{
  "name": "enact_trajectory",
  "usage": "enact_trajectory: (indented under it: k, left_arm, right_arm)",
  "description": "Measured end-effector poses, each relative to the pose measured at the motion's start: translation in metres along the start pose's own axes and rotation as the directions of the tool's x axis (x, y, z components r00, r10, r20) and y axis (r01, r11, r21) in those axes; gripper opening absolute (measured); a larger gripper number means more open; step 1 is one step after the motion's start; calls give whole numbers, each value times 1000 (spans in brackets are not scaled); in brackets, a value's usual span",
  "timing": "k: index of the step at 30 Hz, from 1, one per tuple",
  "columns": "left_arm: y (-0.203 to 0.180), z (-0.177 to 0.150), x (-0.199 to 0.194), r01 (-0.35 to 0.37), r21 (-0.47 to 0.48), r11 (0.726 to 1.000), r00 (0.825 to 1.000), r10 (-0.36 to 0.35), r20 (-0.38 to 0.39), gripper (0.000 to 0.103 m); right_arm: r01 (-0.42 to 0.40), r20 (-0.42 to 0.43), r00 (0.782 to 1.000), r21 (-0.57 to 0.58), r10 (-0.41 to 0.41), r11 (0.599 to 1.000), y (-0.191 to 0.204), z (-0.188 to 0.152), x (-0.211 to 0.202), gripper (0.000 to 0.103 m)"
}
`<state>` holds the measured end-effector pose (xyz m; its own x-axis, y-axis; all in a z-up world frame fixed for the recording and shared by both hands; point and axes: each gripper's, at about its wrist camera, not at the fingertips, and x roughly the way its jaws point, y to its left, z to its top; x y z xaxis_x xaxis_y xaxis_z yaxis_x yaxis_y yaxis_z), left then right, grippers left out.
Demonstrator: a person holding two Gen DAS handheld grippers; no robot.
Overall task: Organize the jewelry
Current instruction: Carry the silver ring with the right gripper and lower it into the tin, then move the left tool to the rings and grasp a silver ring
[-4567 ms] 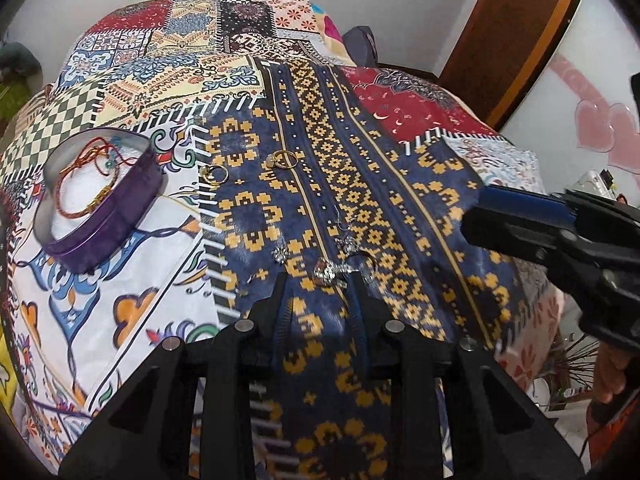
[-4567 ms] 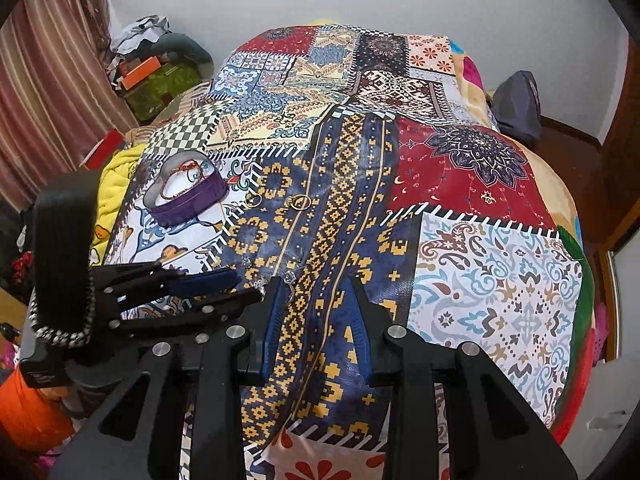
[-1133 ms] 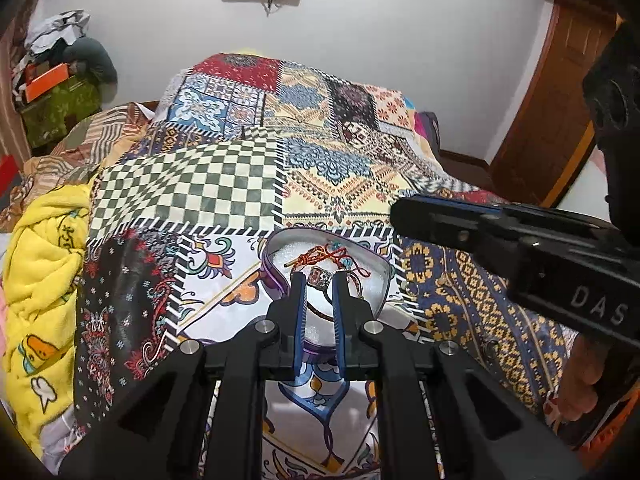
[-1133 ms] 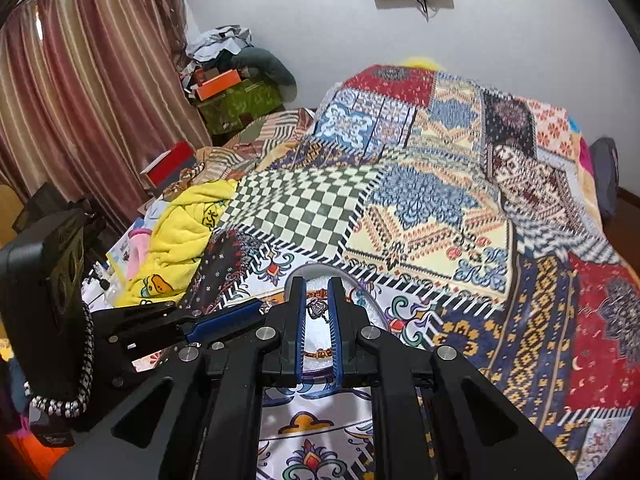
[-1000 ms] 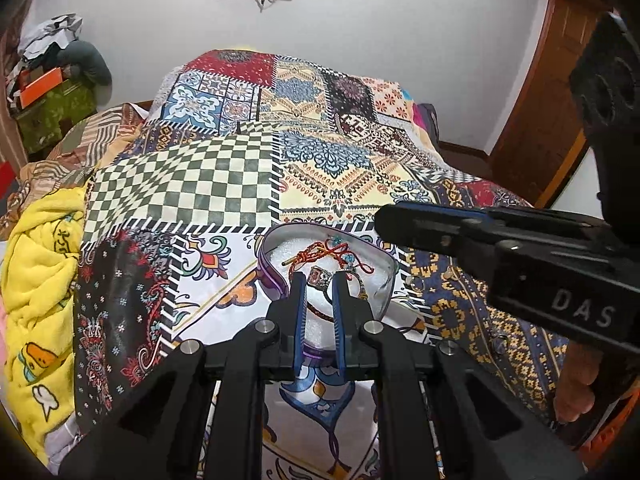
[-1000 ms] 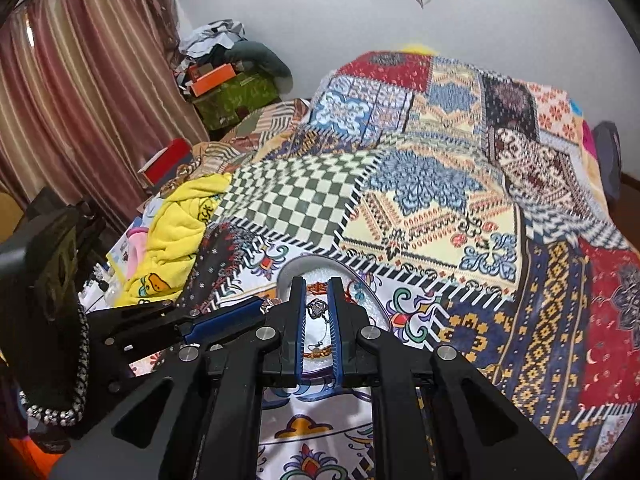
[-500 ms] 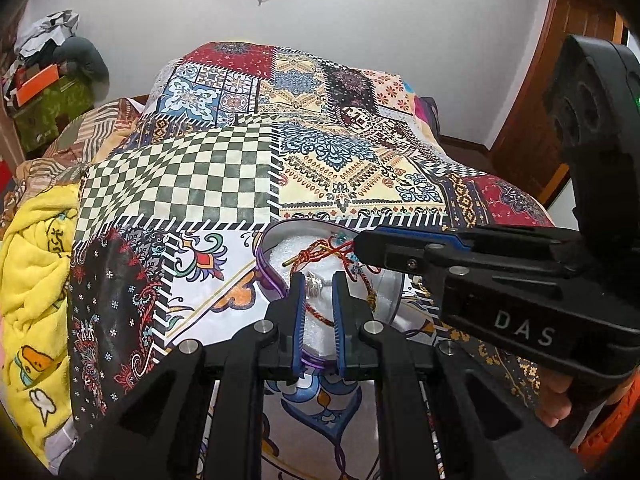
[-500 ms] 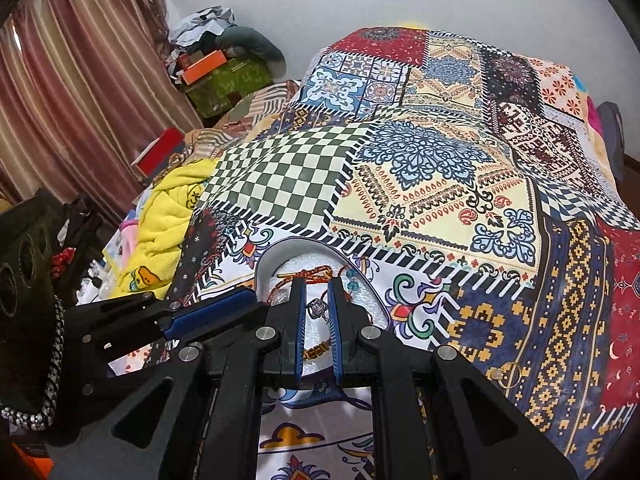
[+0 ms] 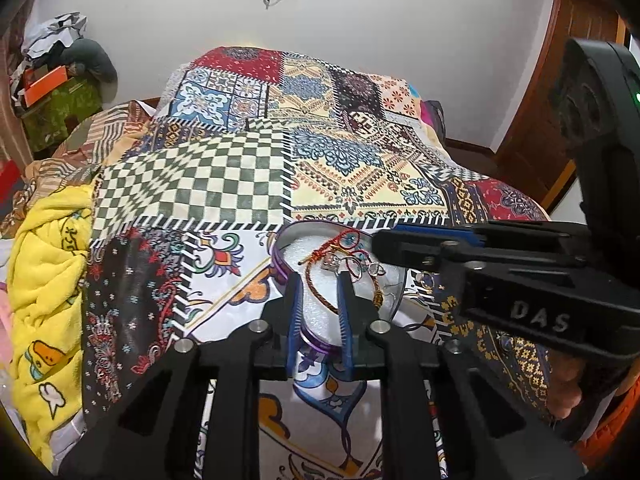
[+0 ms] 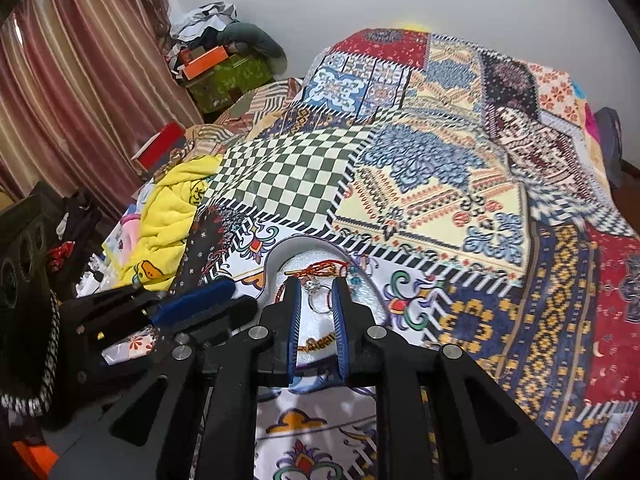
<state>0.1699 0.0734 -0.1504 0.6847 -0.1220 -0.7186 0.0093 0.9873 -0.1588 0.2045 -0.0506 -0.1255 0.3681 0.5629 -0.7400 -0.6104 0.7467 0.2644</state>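
While your left gripper and right gripper hung over the purple-rimmed, white-lined tin on the patchwork bedspread, both jaws had just parted slightly, clamping nothing; the silver ring lay inside.

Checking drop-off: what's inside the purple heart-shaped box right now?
Inside the purple heart-shaped box, on white foam: a red cord bracelet, a brown braided bracelet, silver rings. The left gripper fingers cover the near part.
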Motion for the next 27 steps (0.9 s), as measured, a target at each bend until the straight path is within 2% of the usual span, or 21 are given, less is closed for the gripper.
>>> enact_trajectory:
  k: [6,10,13,16,18,22,27]
  left_arm:
    - [-2,7,-23,-12,-4,1000,999,12,42,25]
    - [-9,11,-41,-16,2,1000,997,15,78,36]
    - [-18,12,-55,-11,13,1000,995,10,101,39]
    - [-26,13,-65,-7,21,1000,994,5,114,42]
    - [-32,12,-70,0,29,1000,993,-3,116,43]
    - [-44,8,-73,19,40,999,994,-23,107,45]
    - [-60,-1,-62,57,43,997,997,-60,55,45]
  right_arm:
    - [63,55,997,-20,-62,998,-1,-2,-34,14]
    - [94,87,992,-11,-93,995,-6,-6,-58,14]
    - [124,103,987,-4,-122,992,-10,-11,-71,15]
    - [160,116,980,4,-160,987,-15,-20,-86,23]
    - [186,125,975,9,-186,982,-19,-26,-93,34]
    - [234,115,965,15,-234,972,-29,-41,-104,35]
    - [267,83,960,36,-269,963,-43,-63,-113,35]
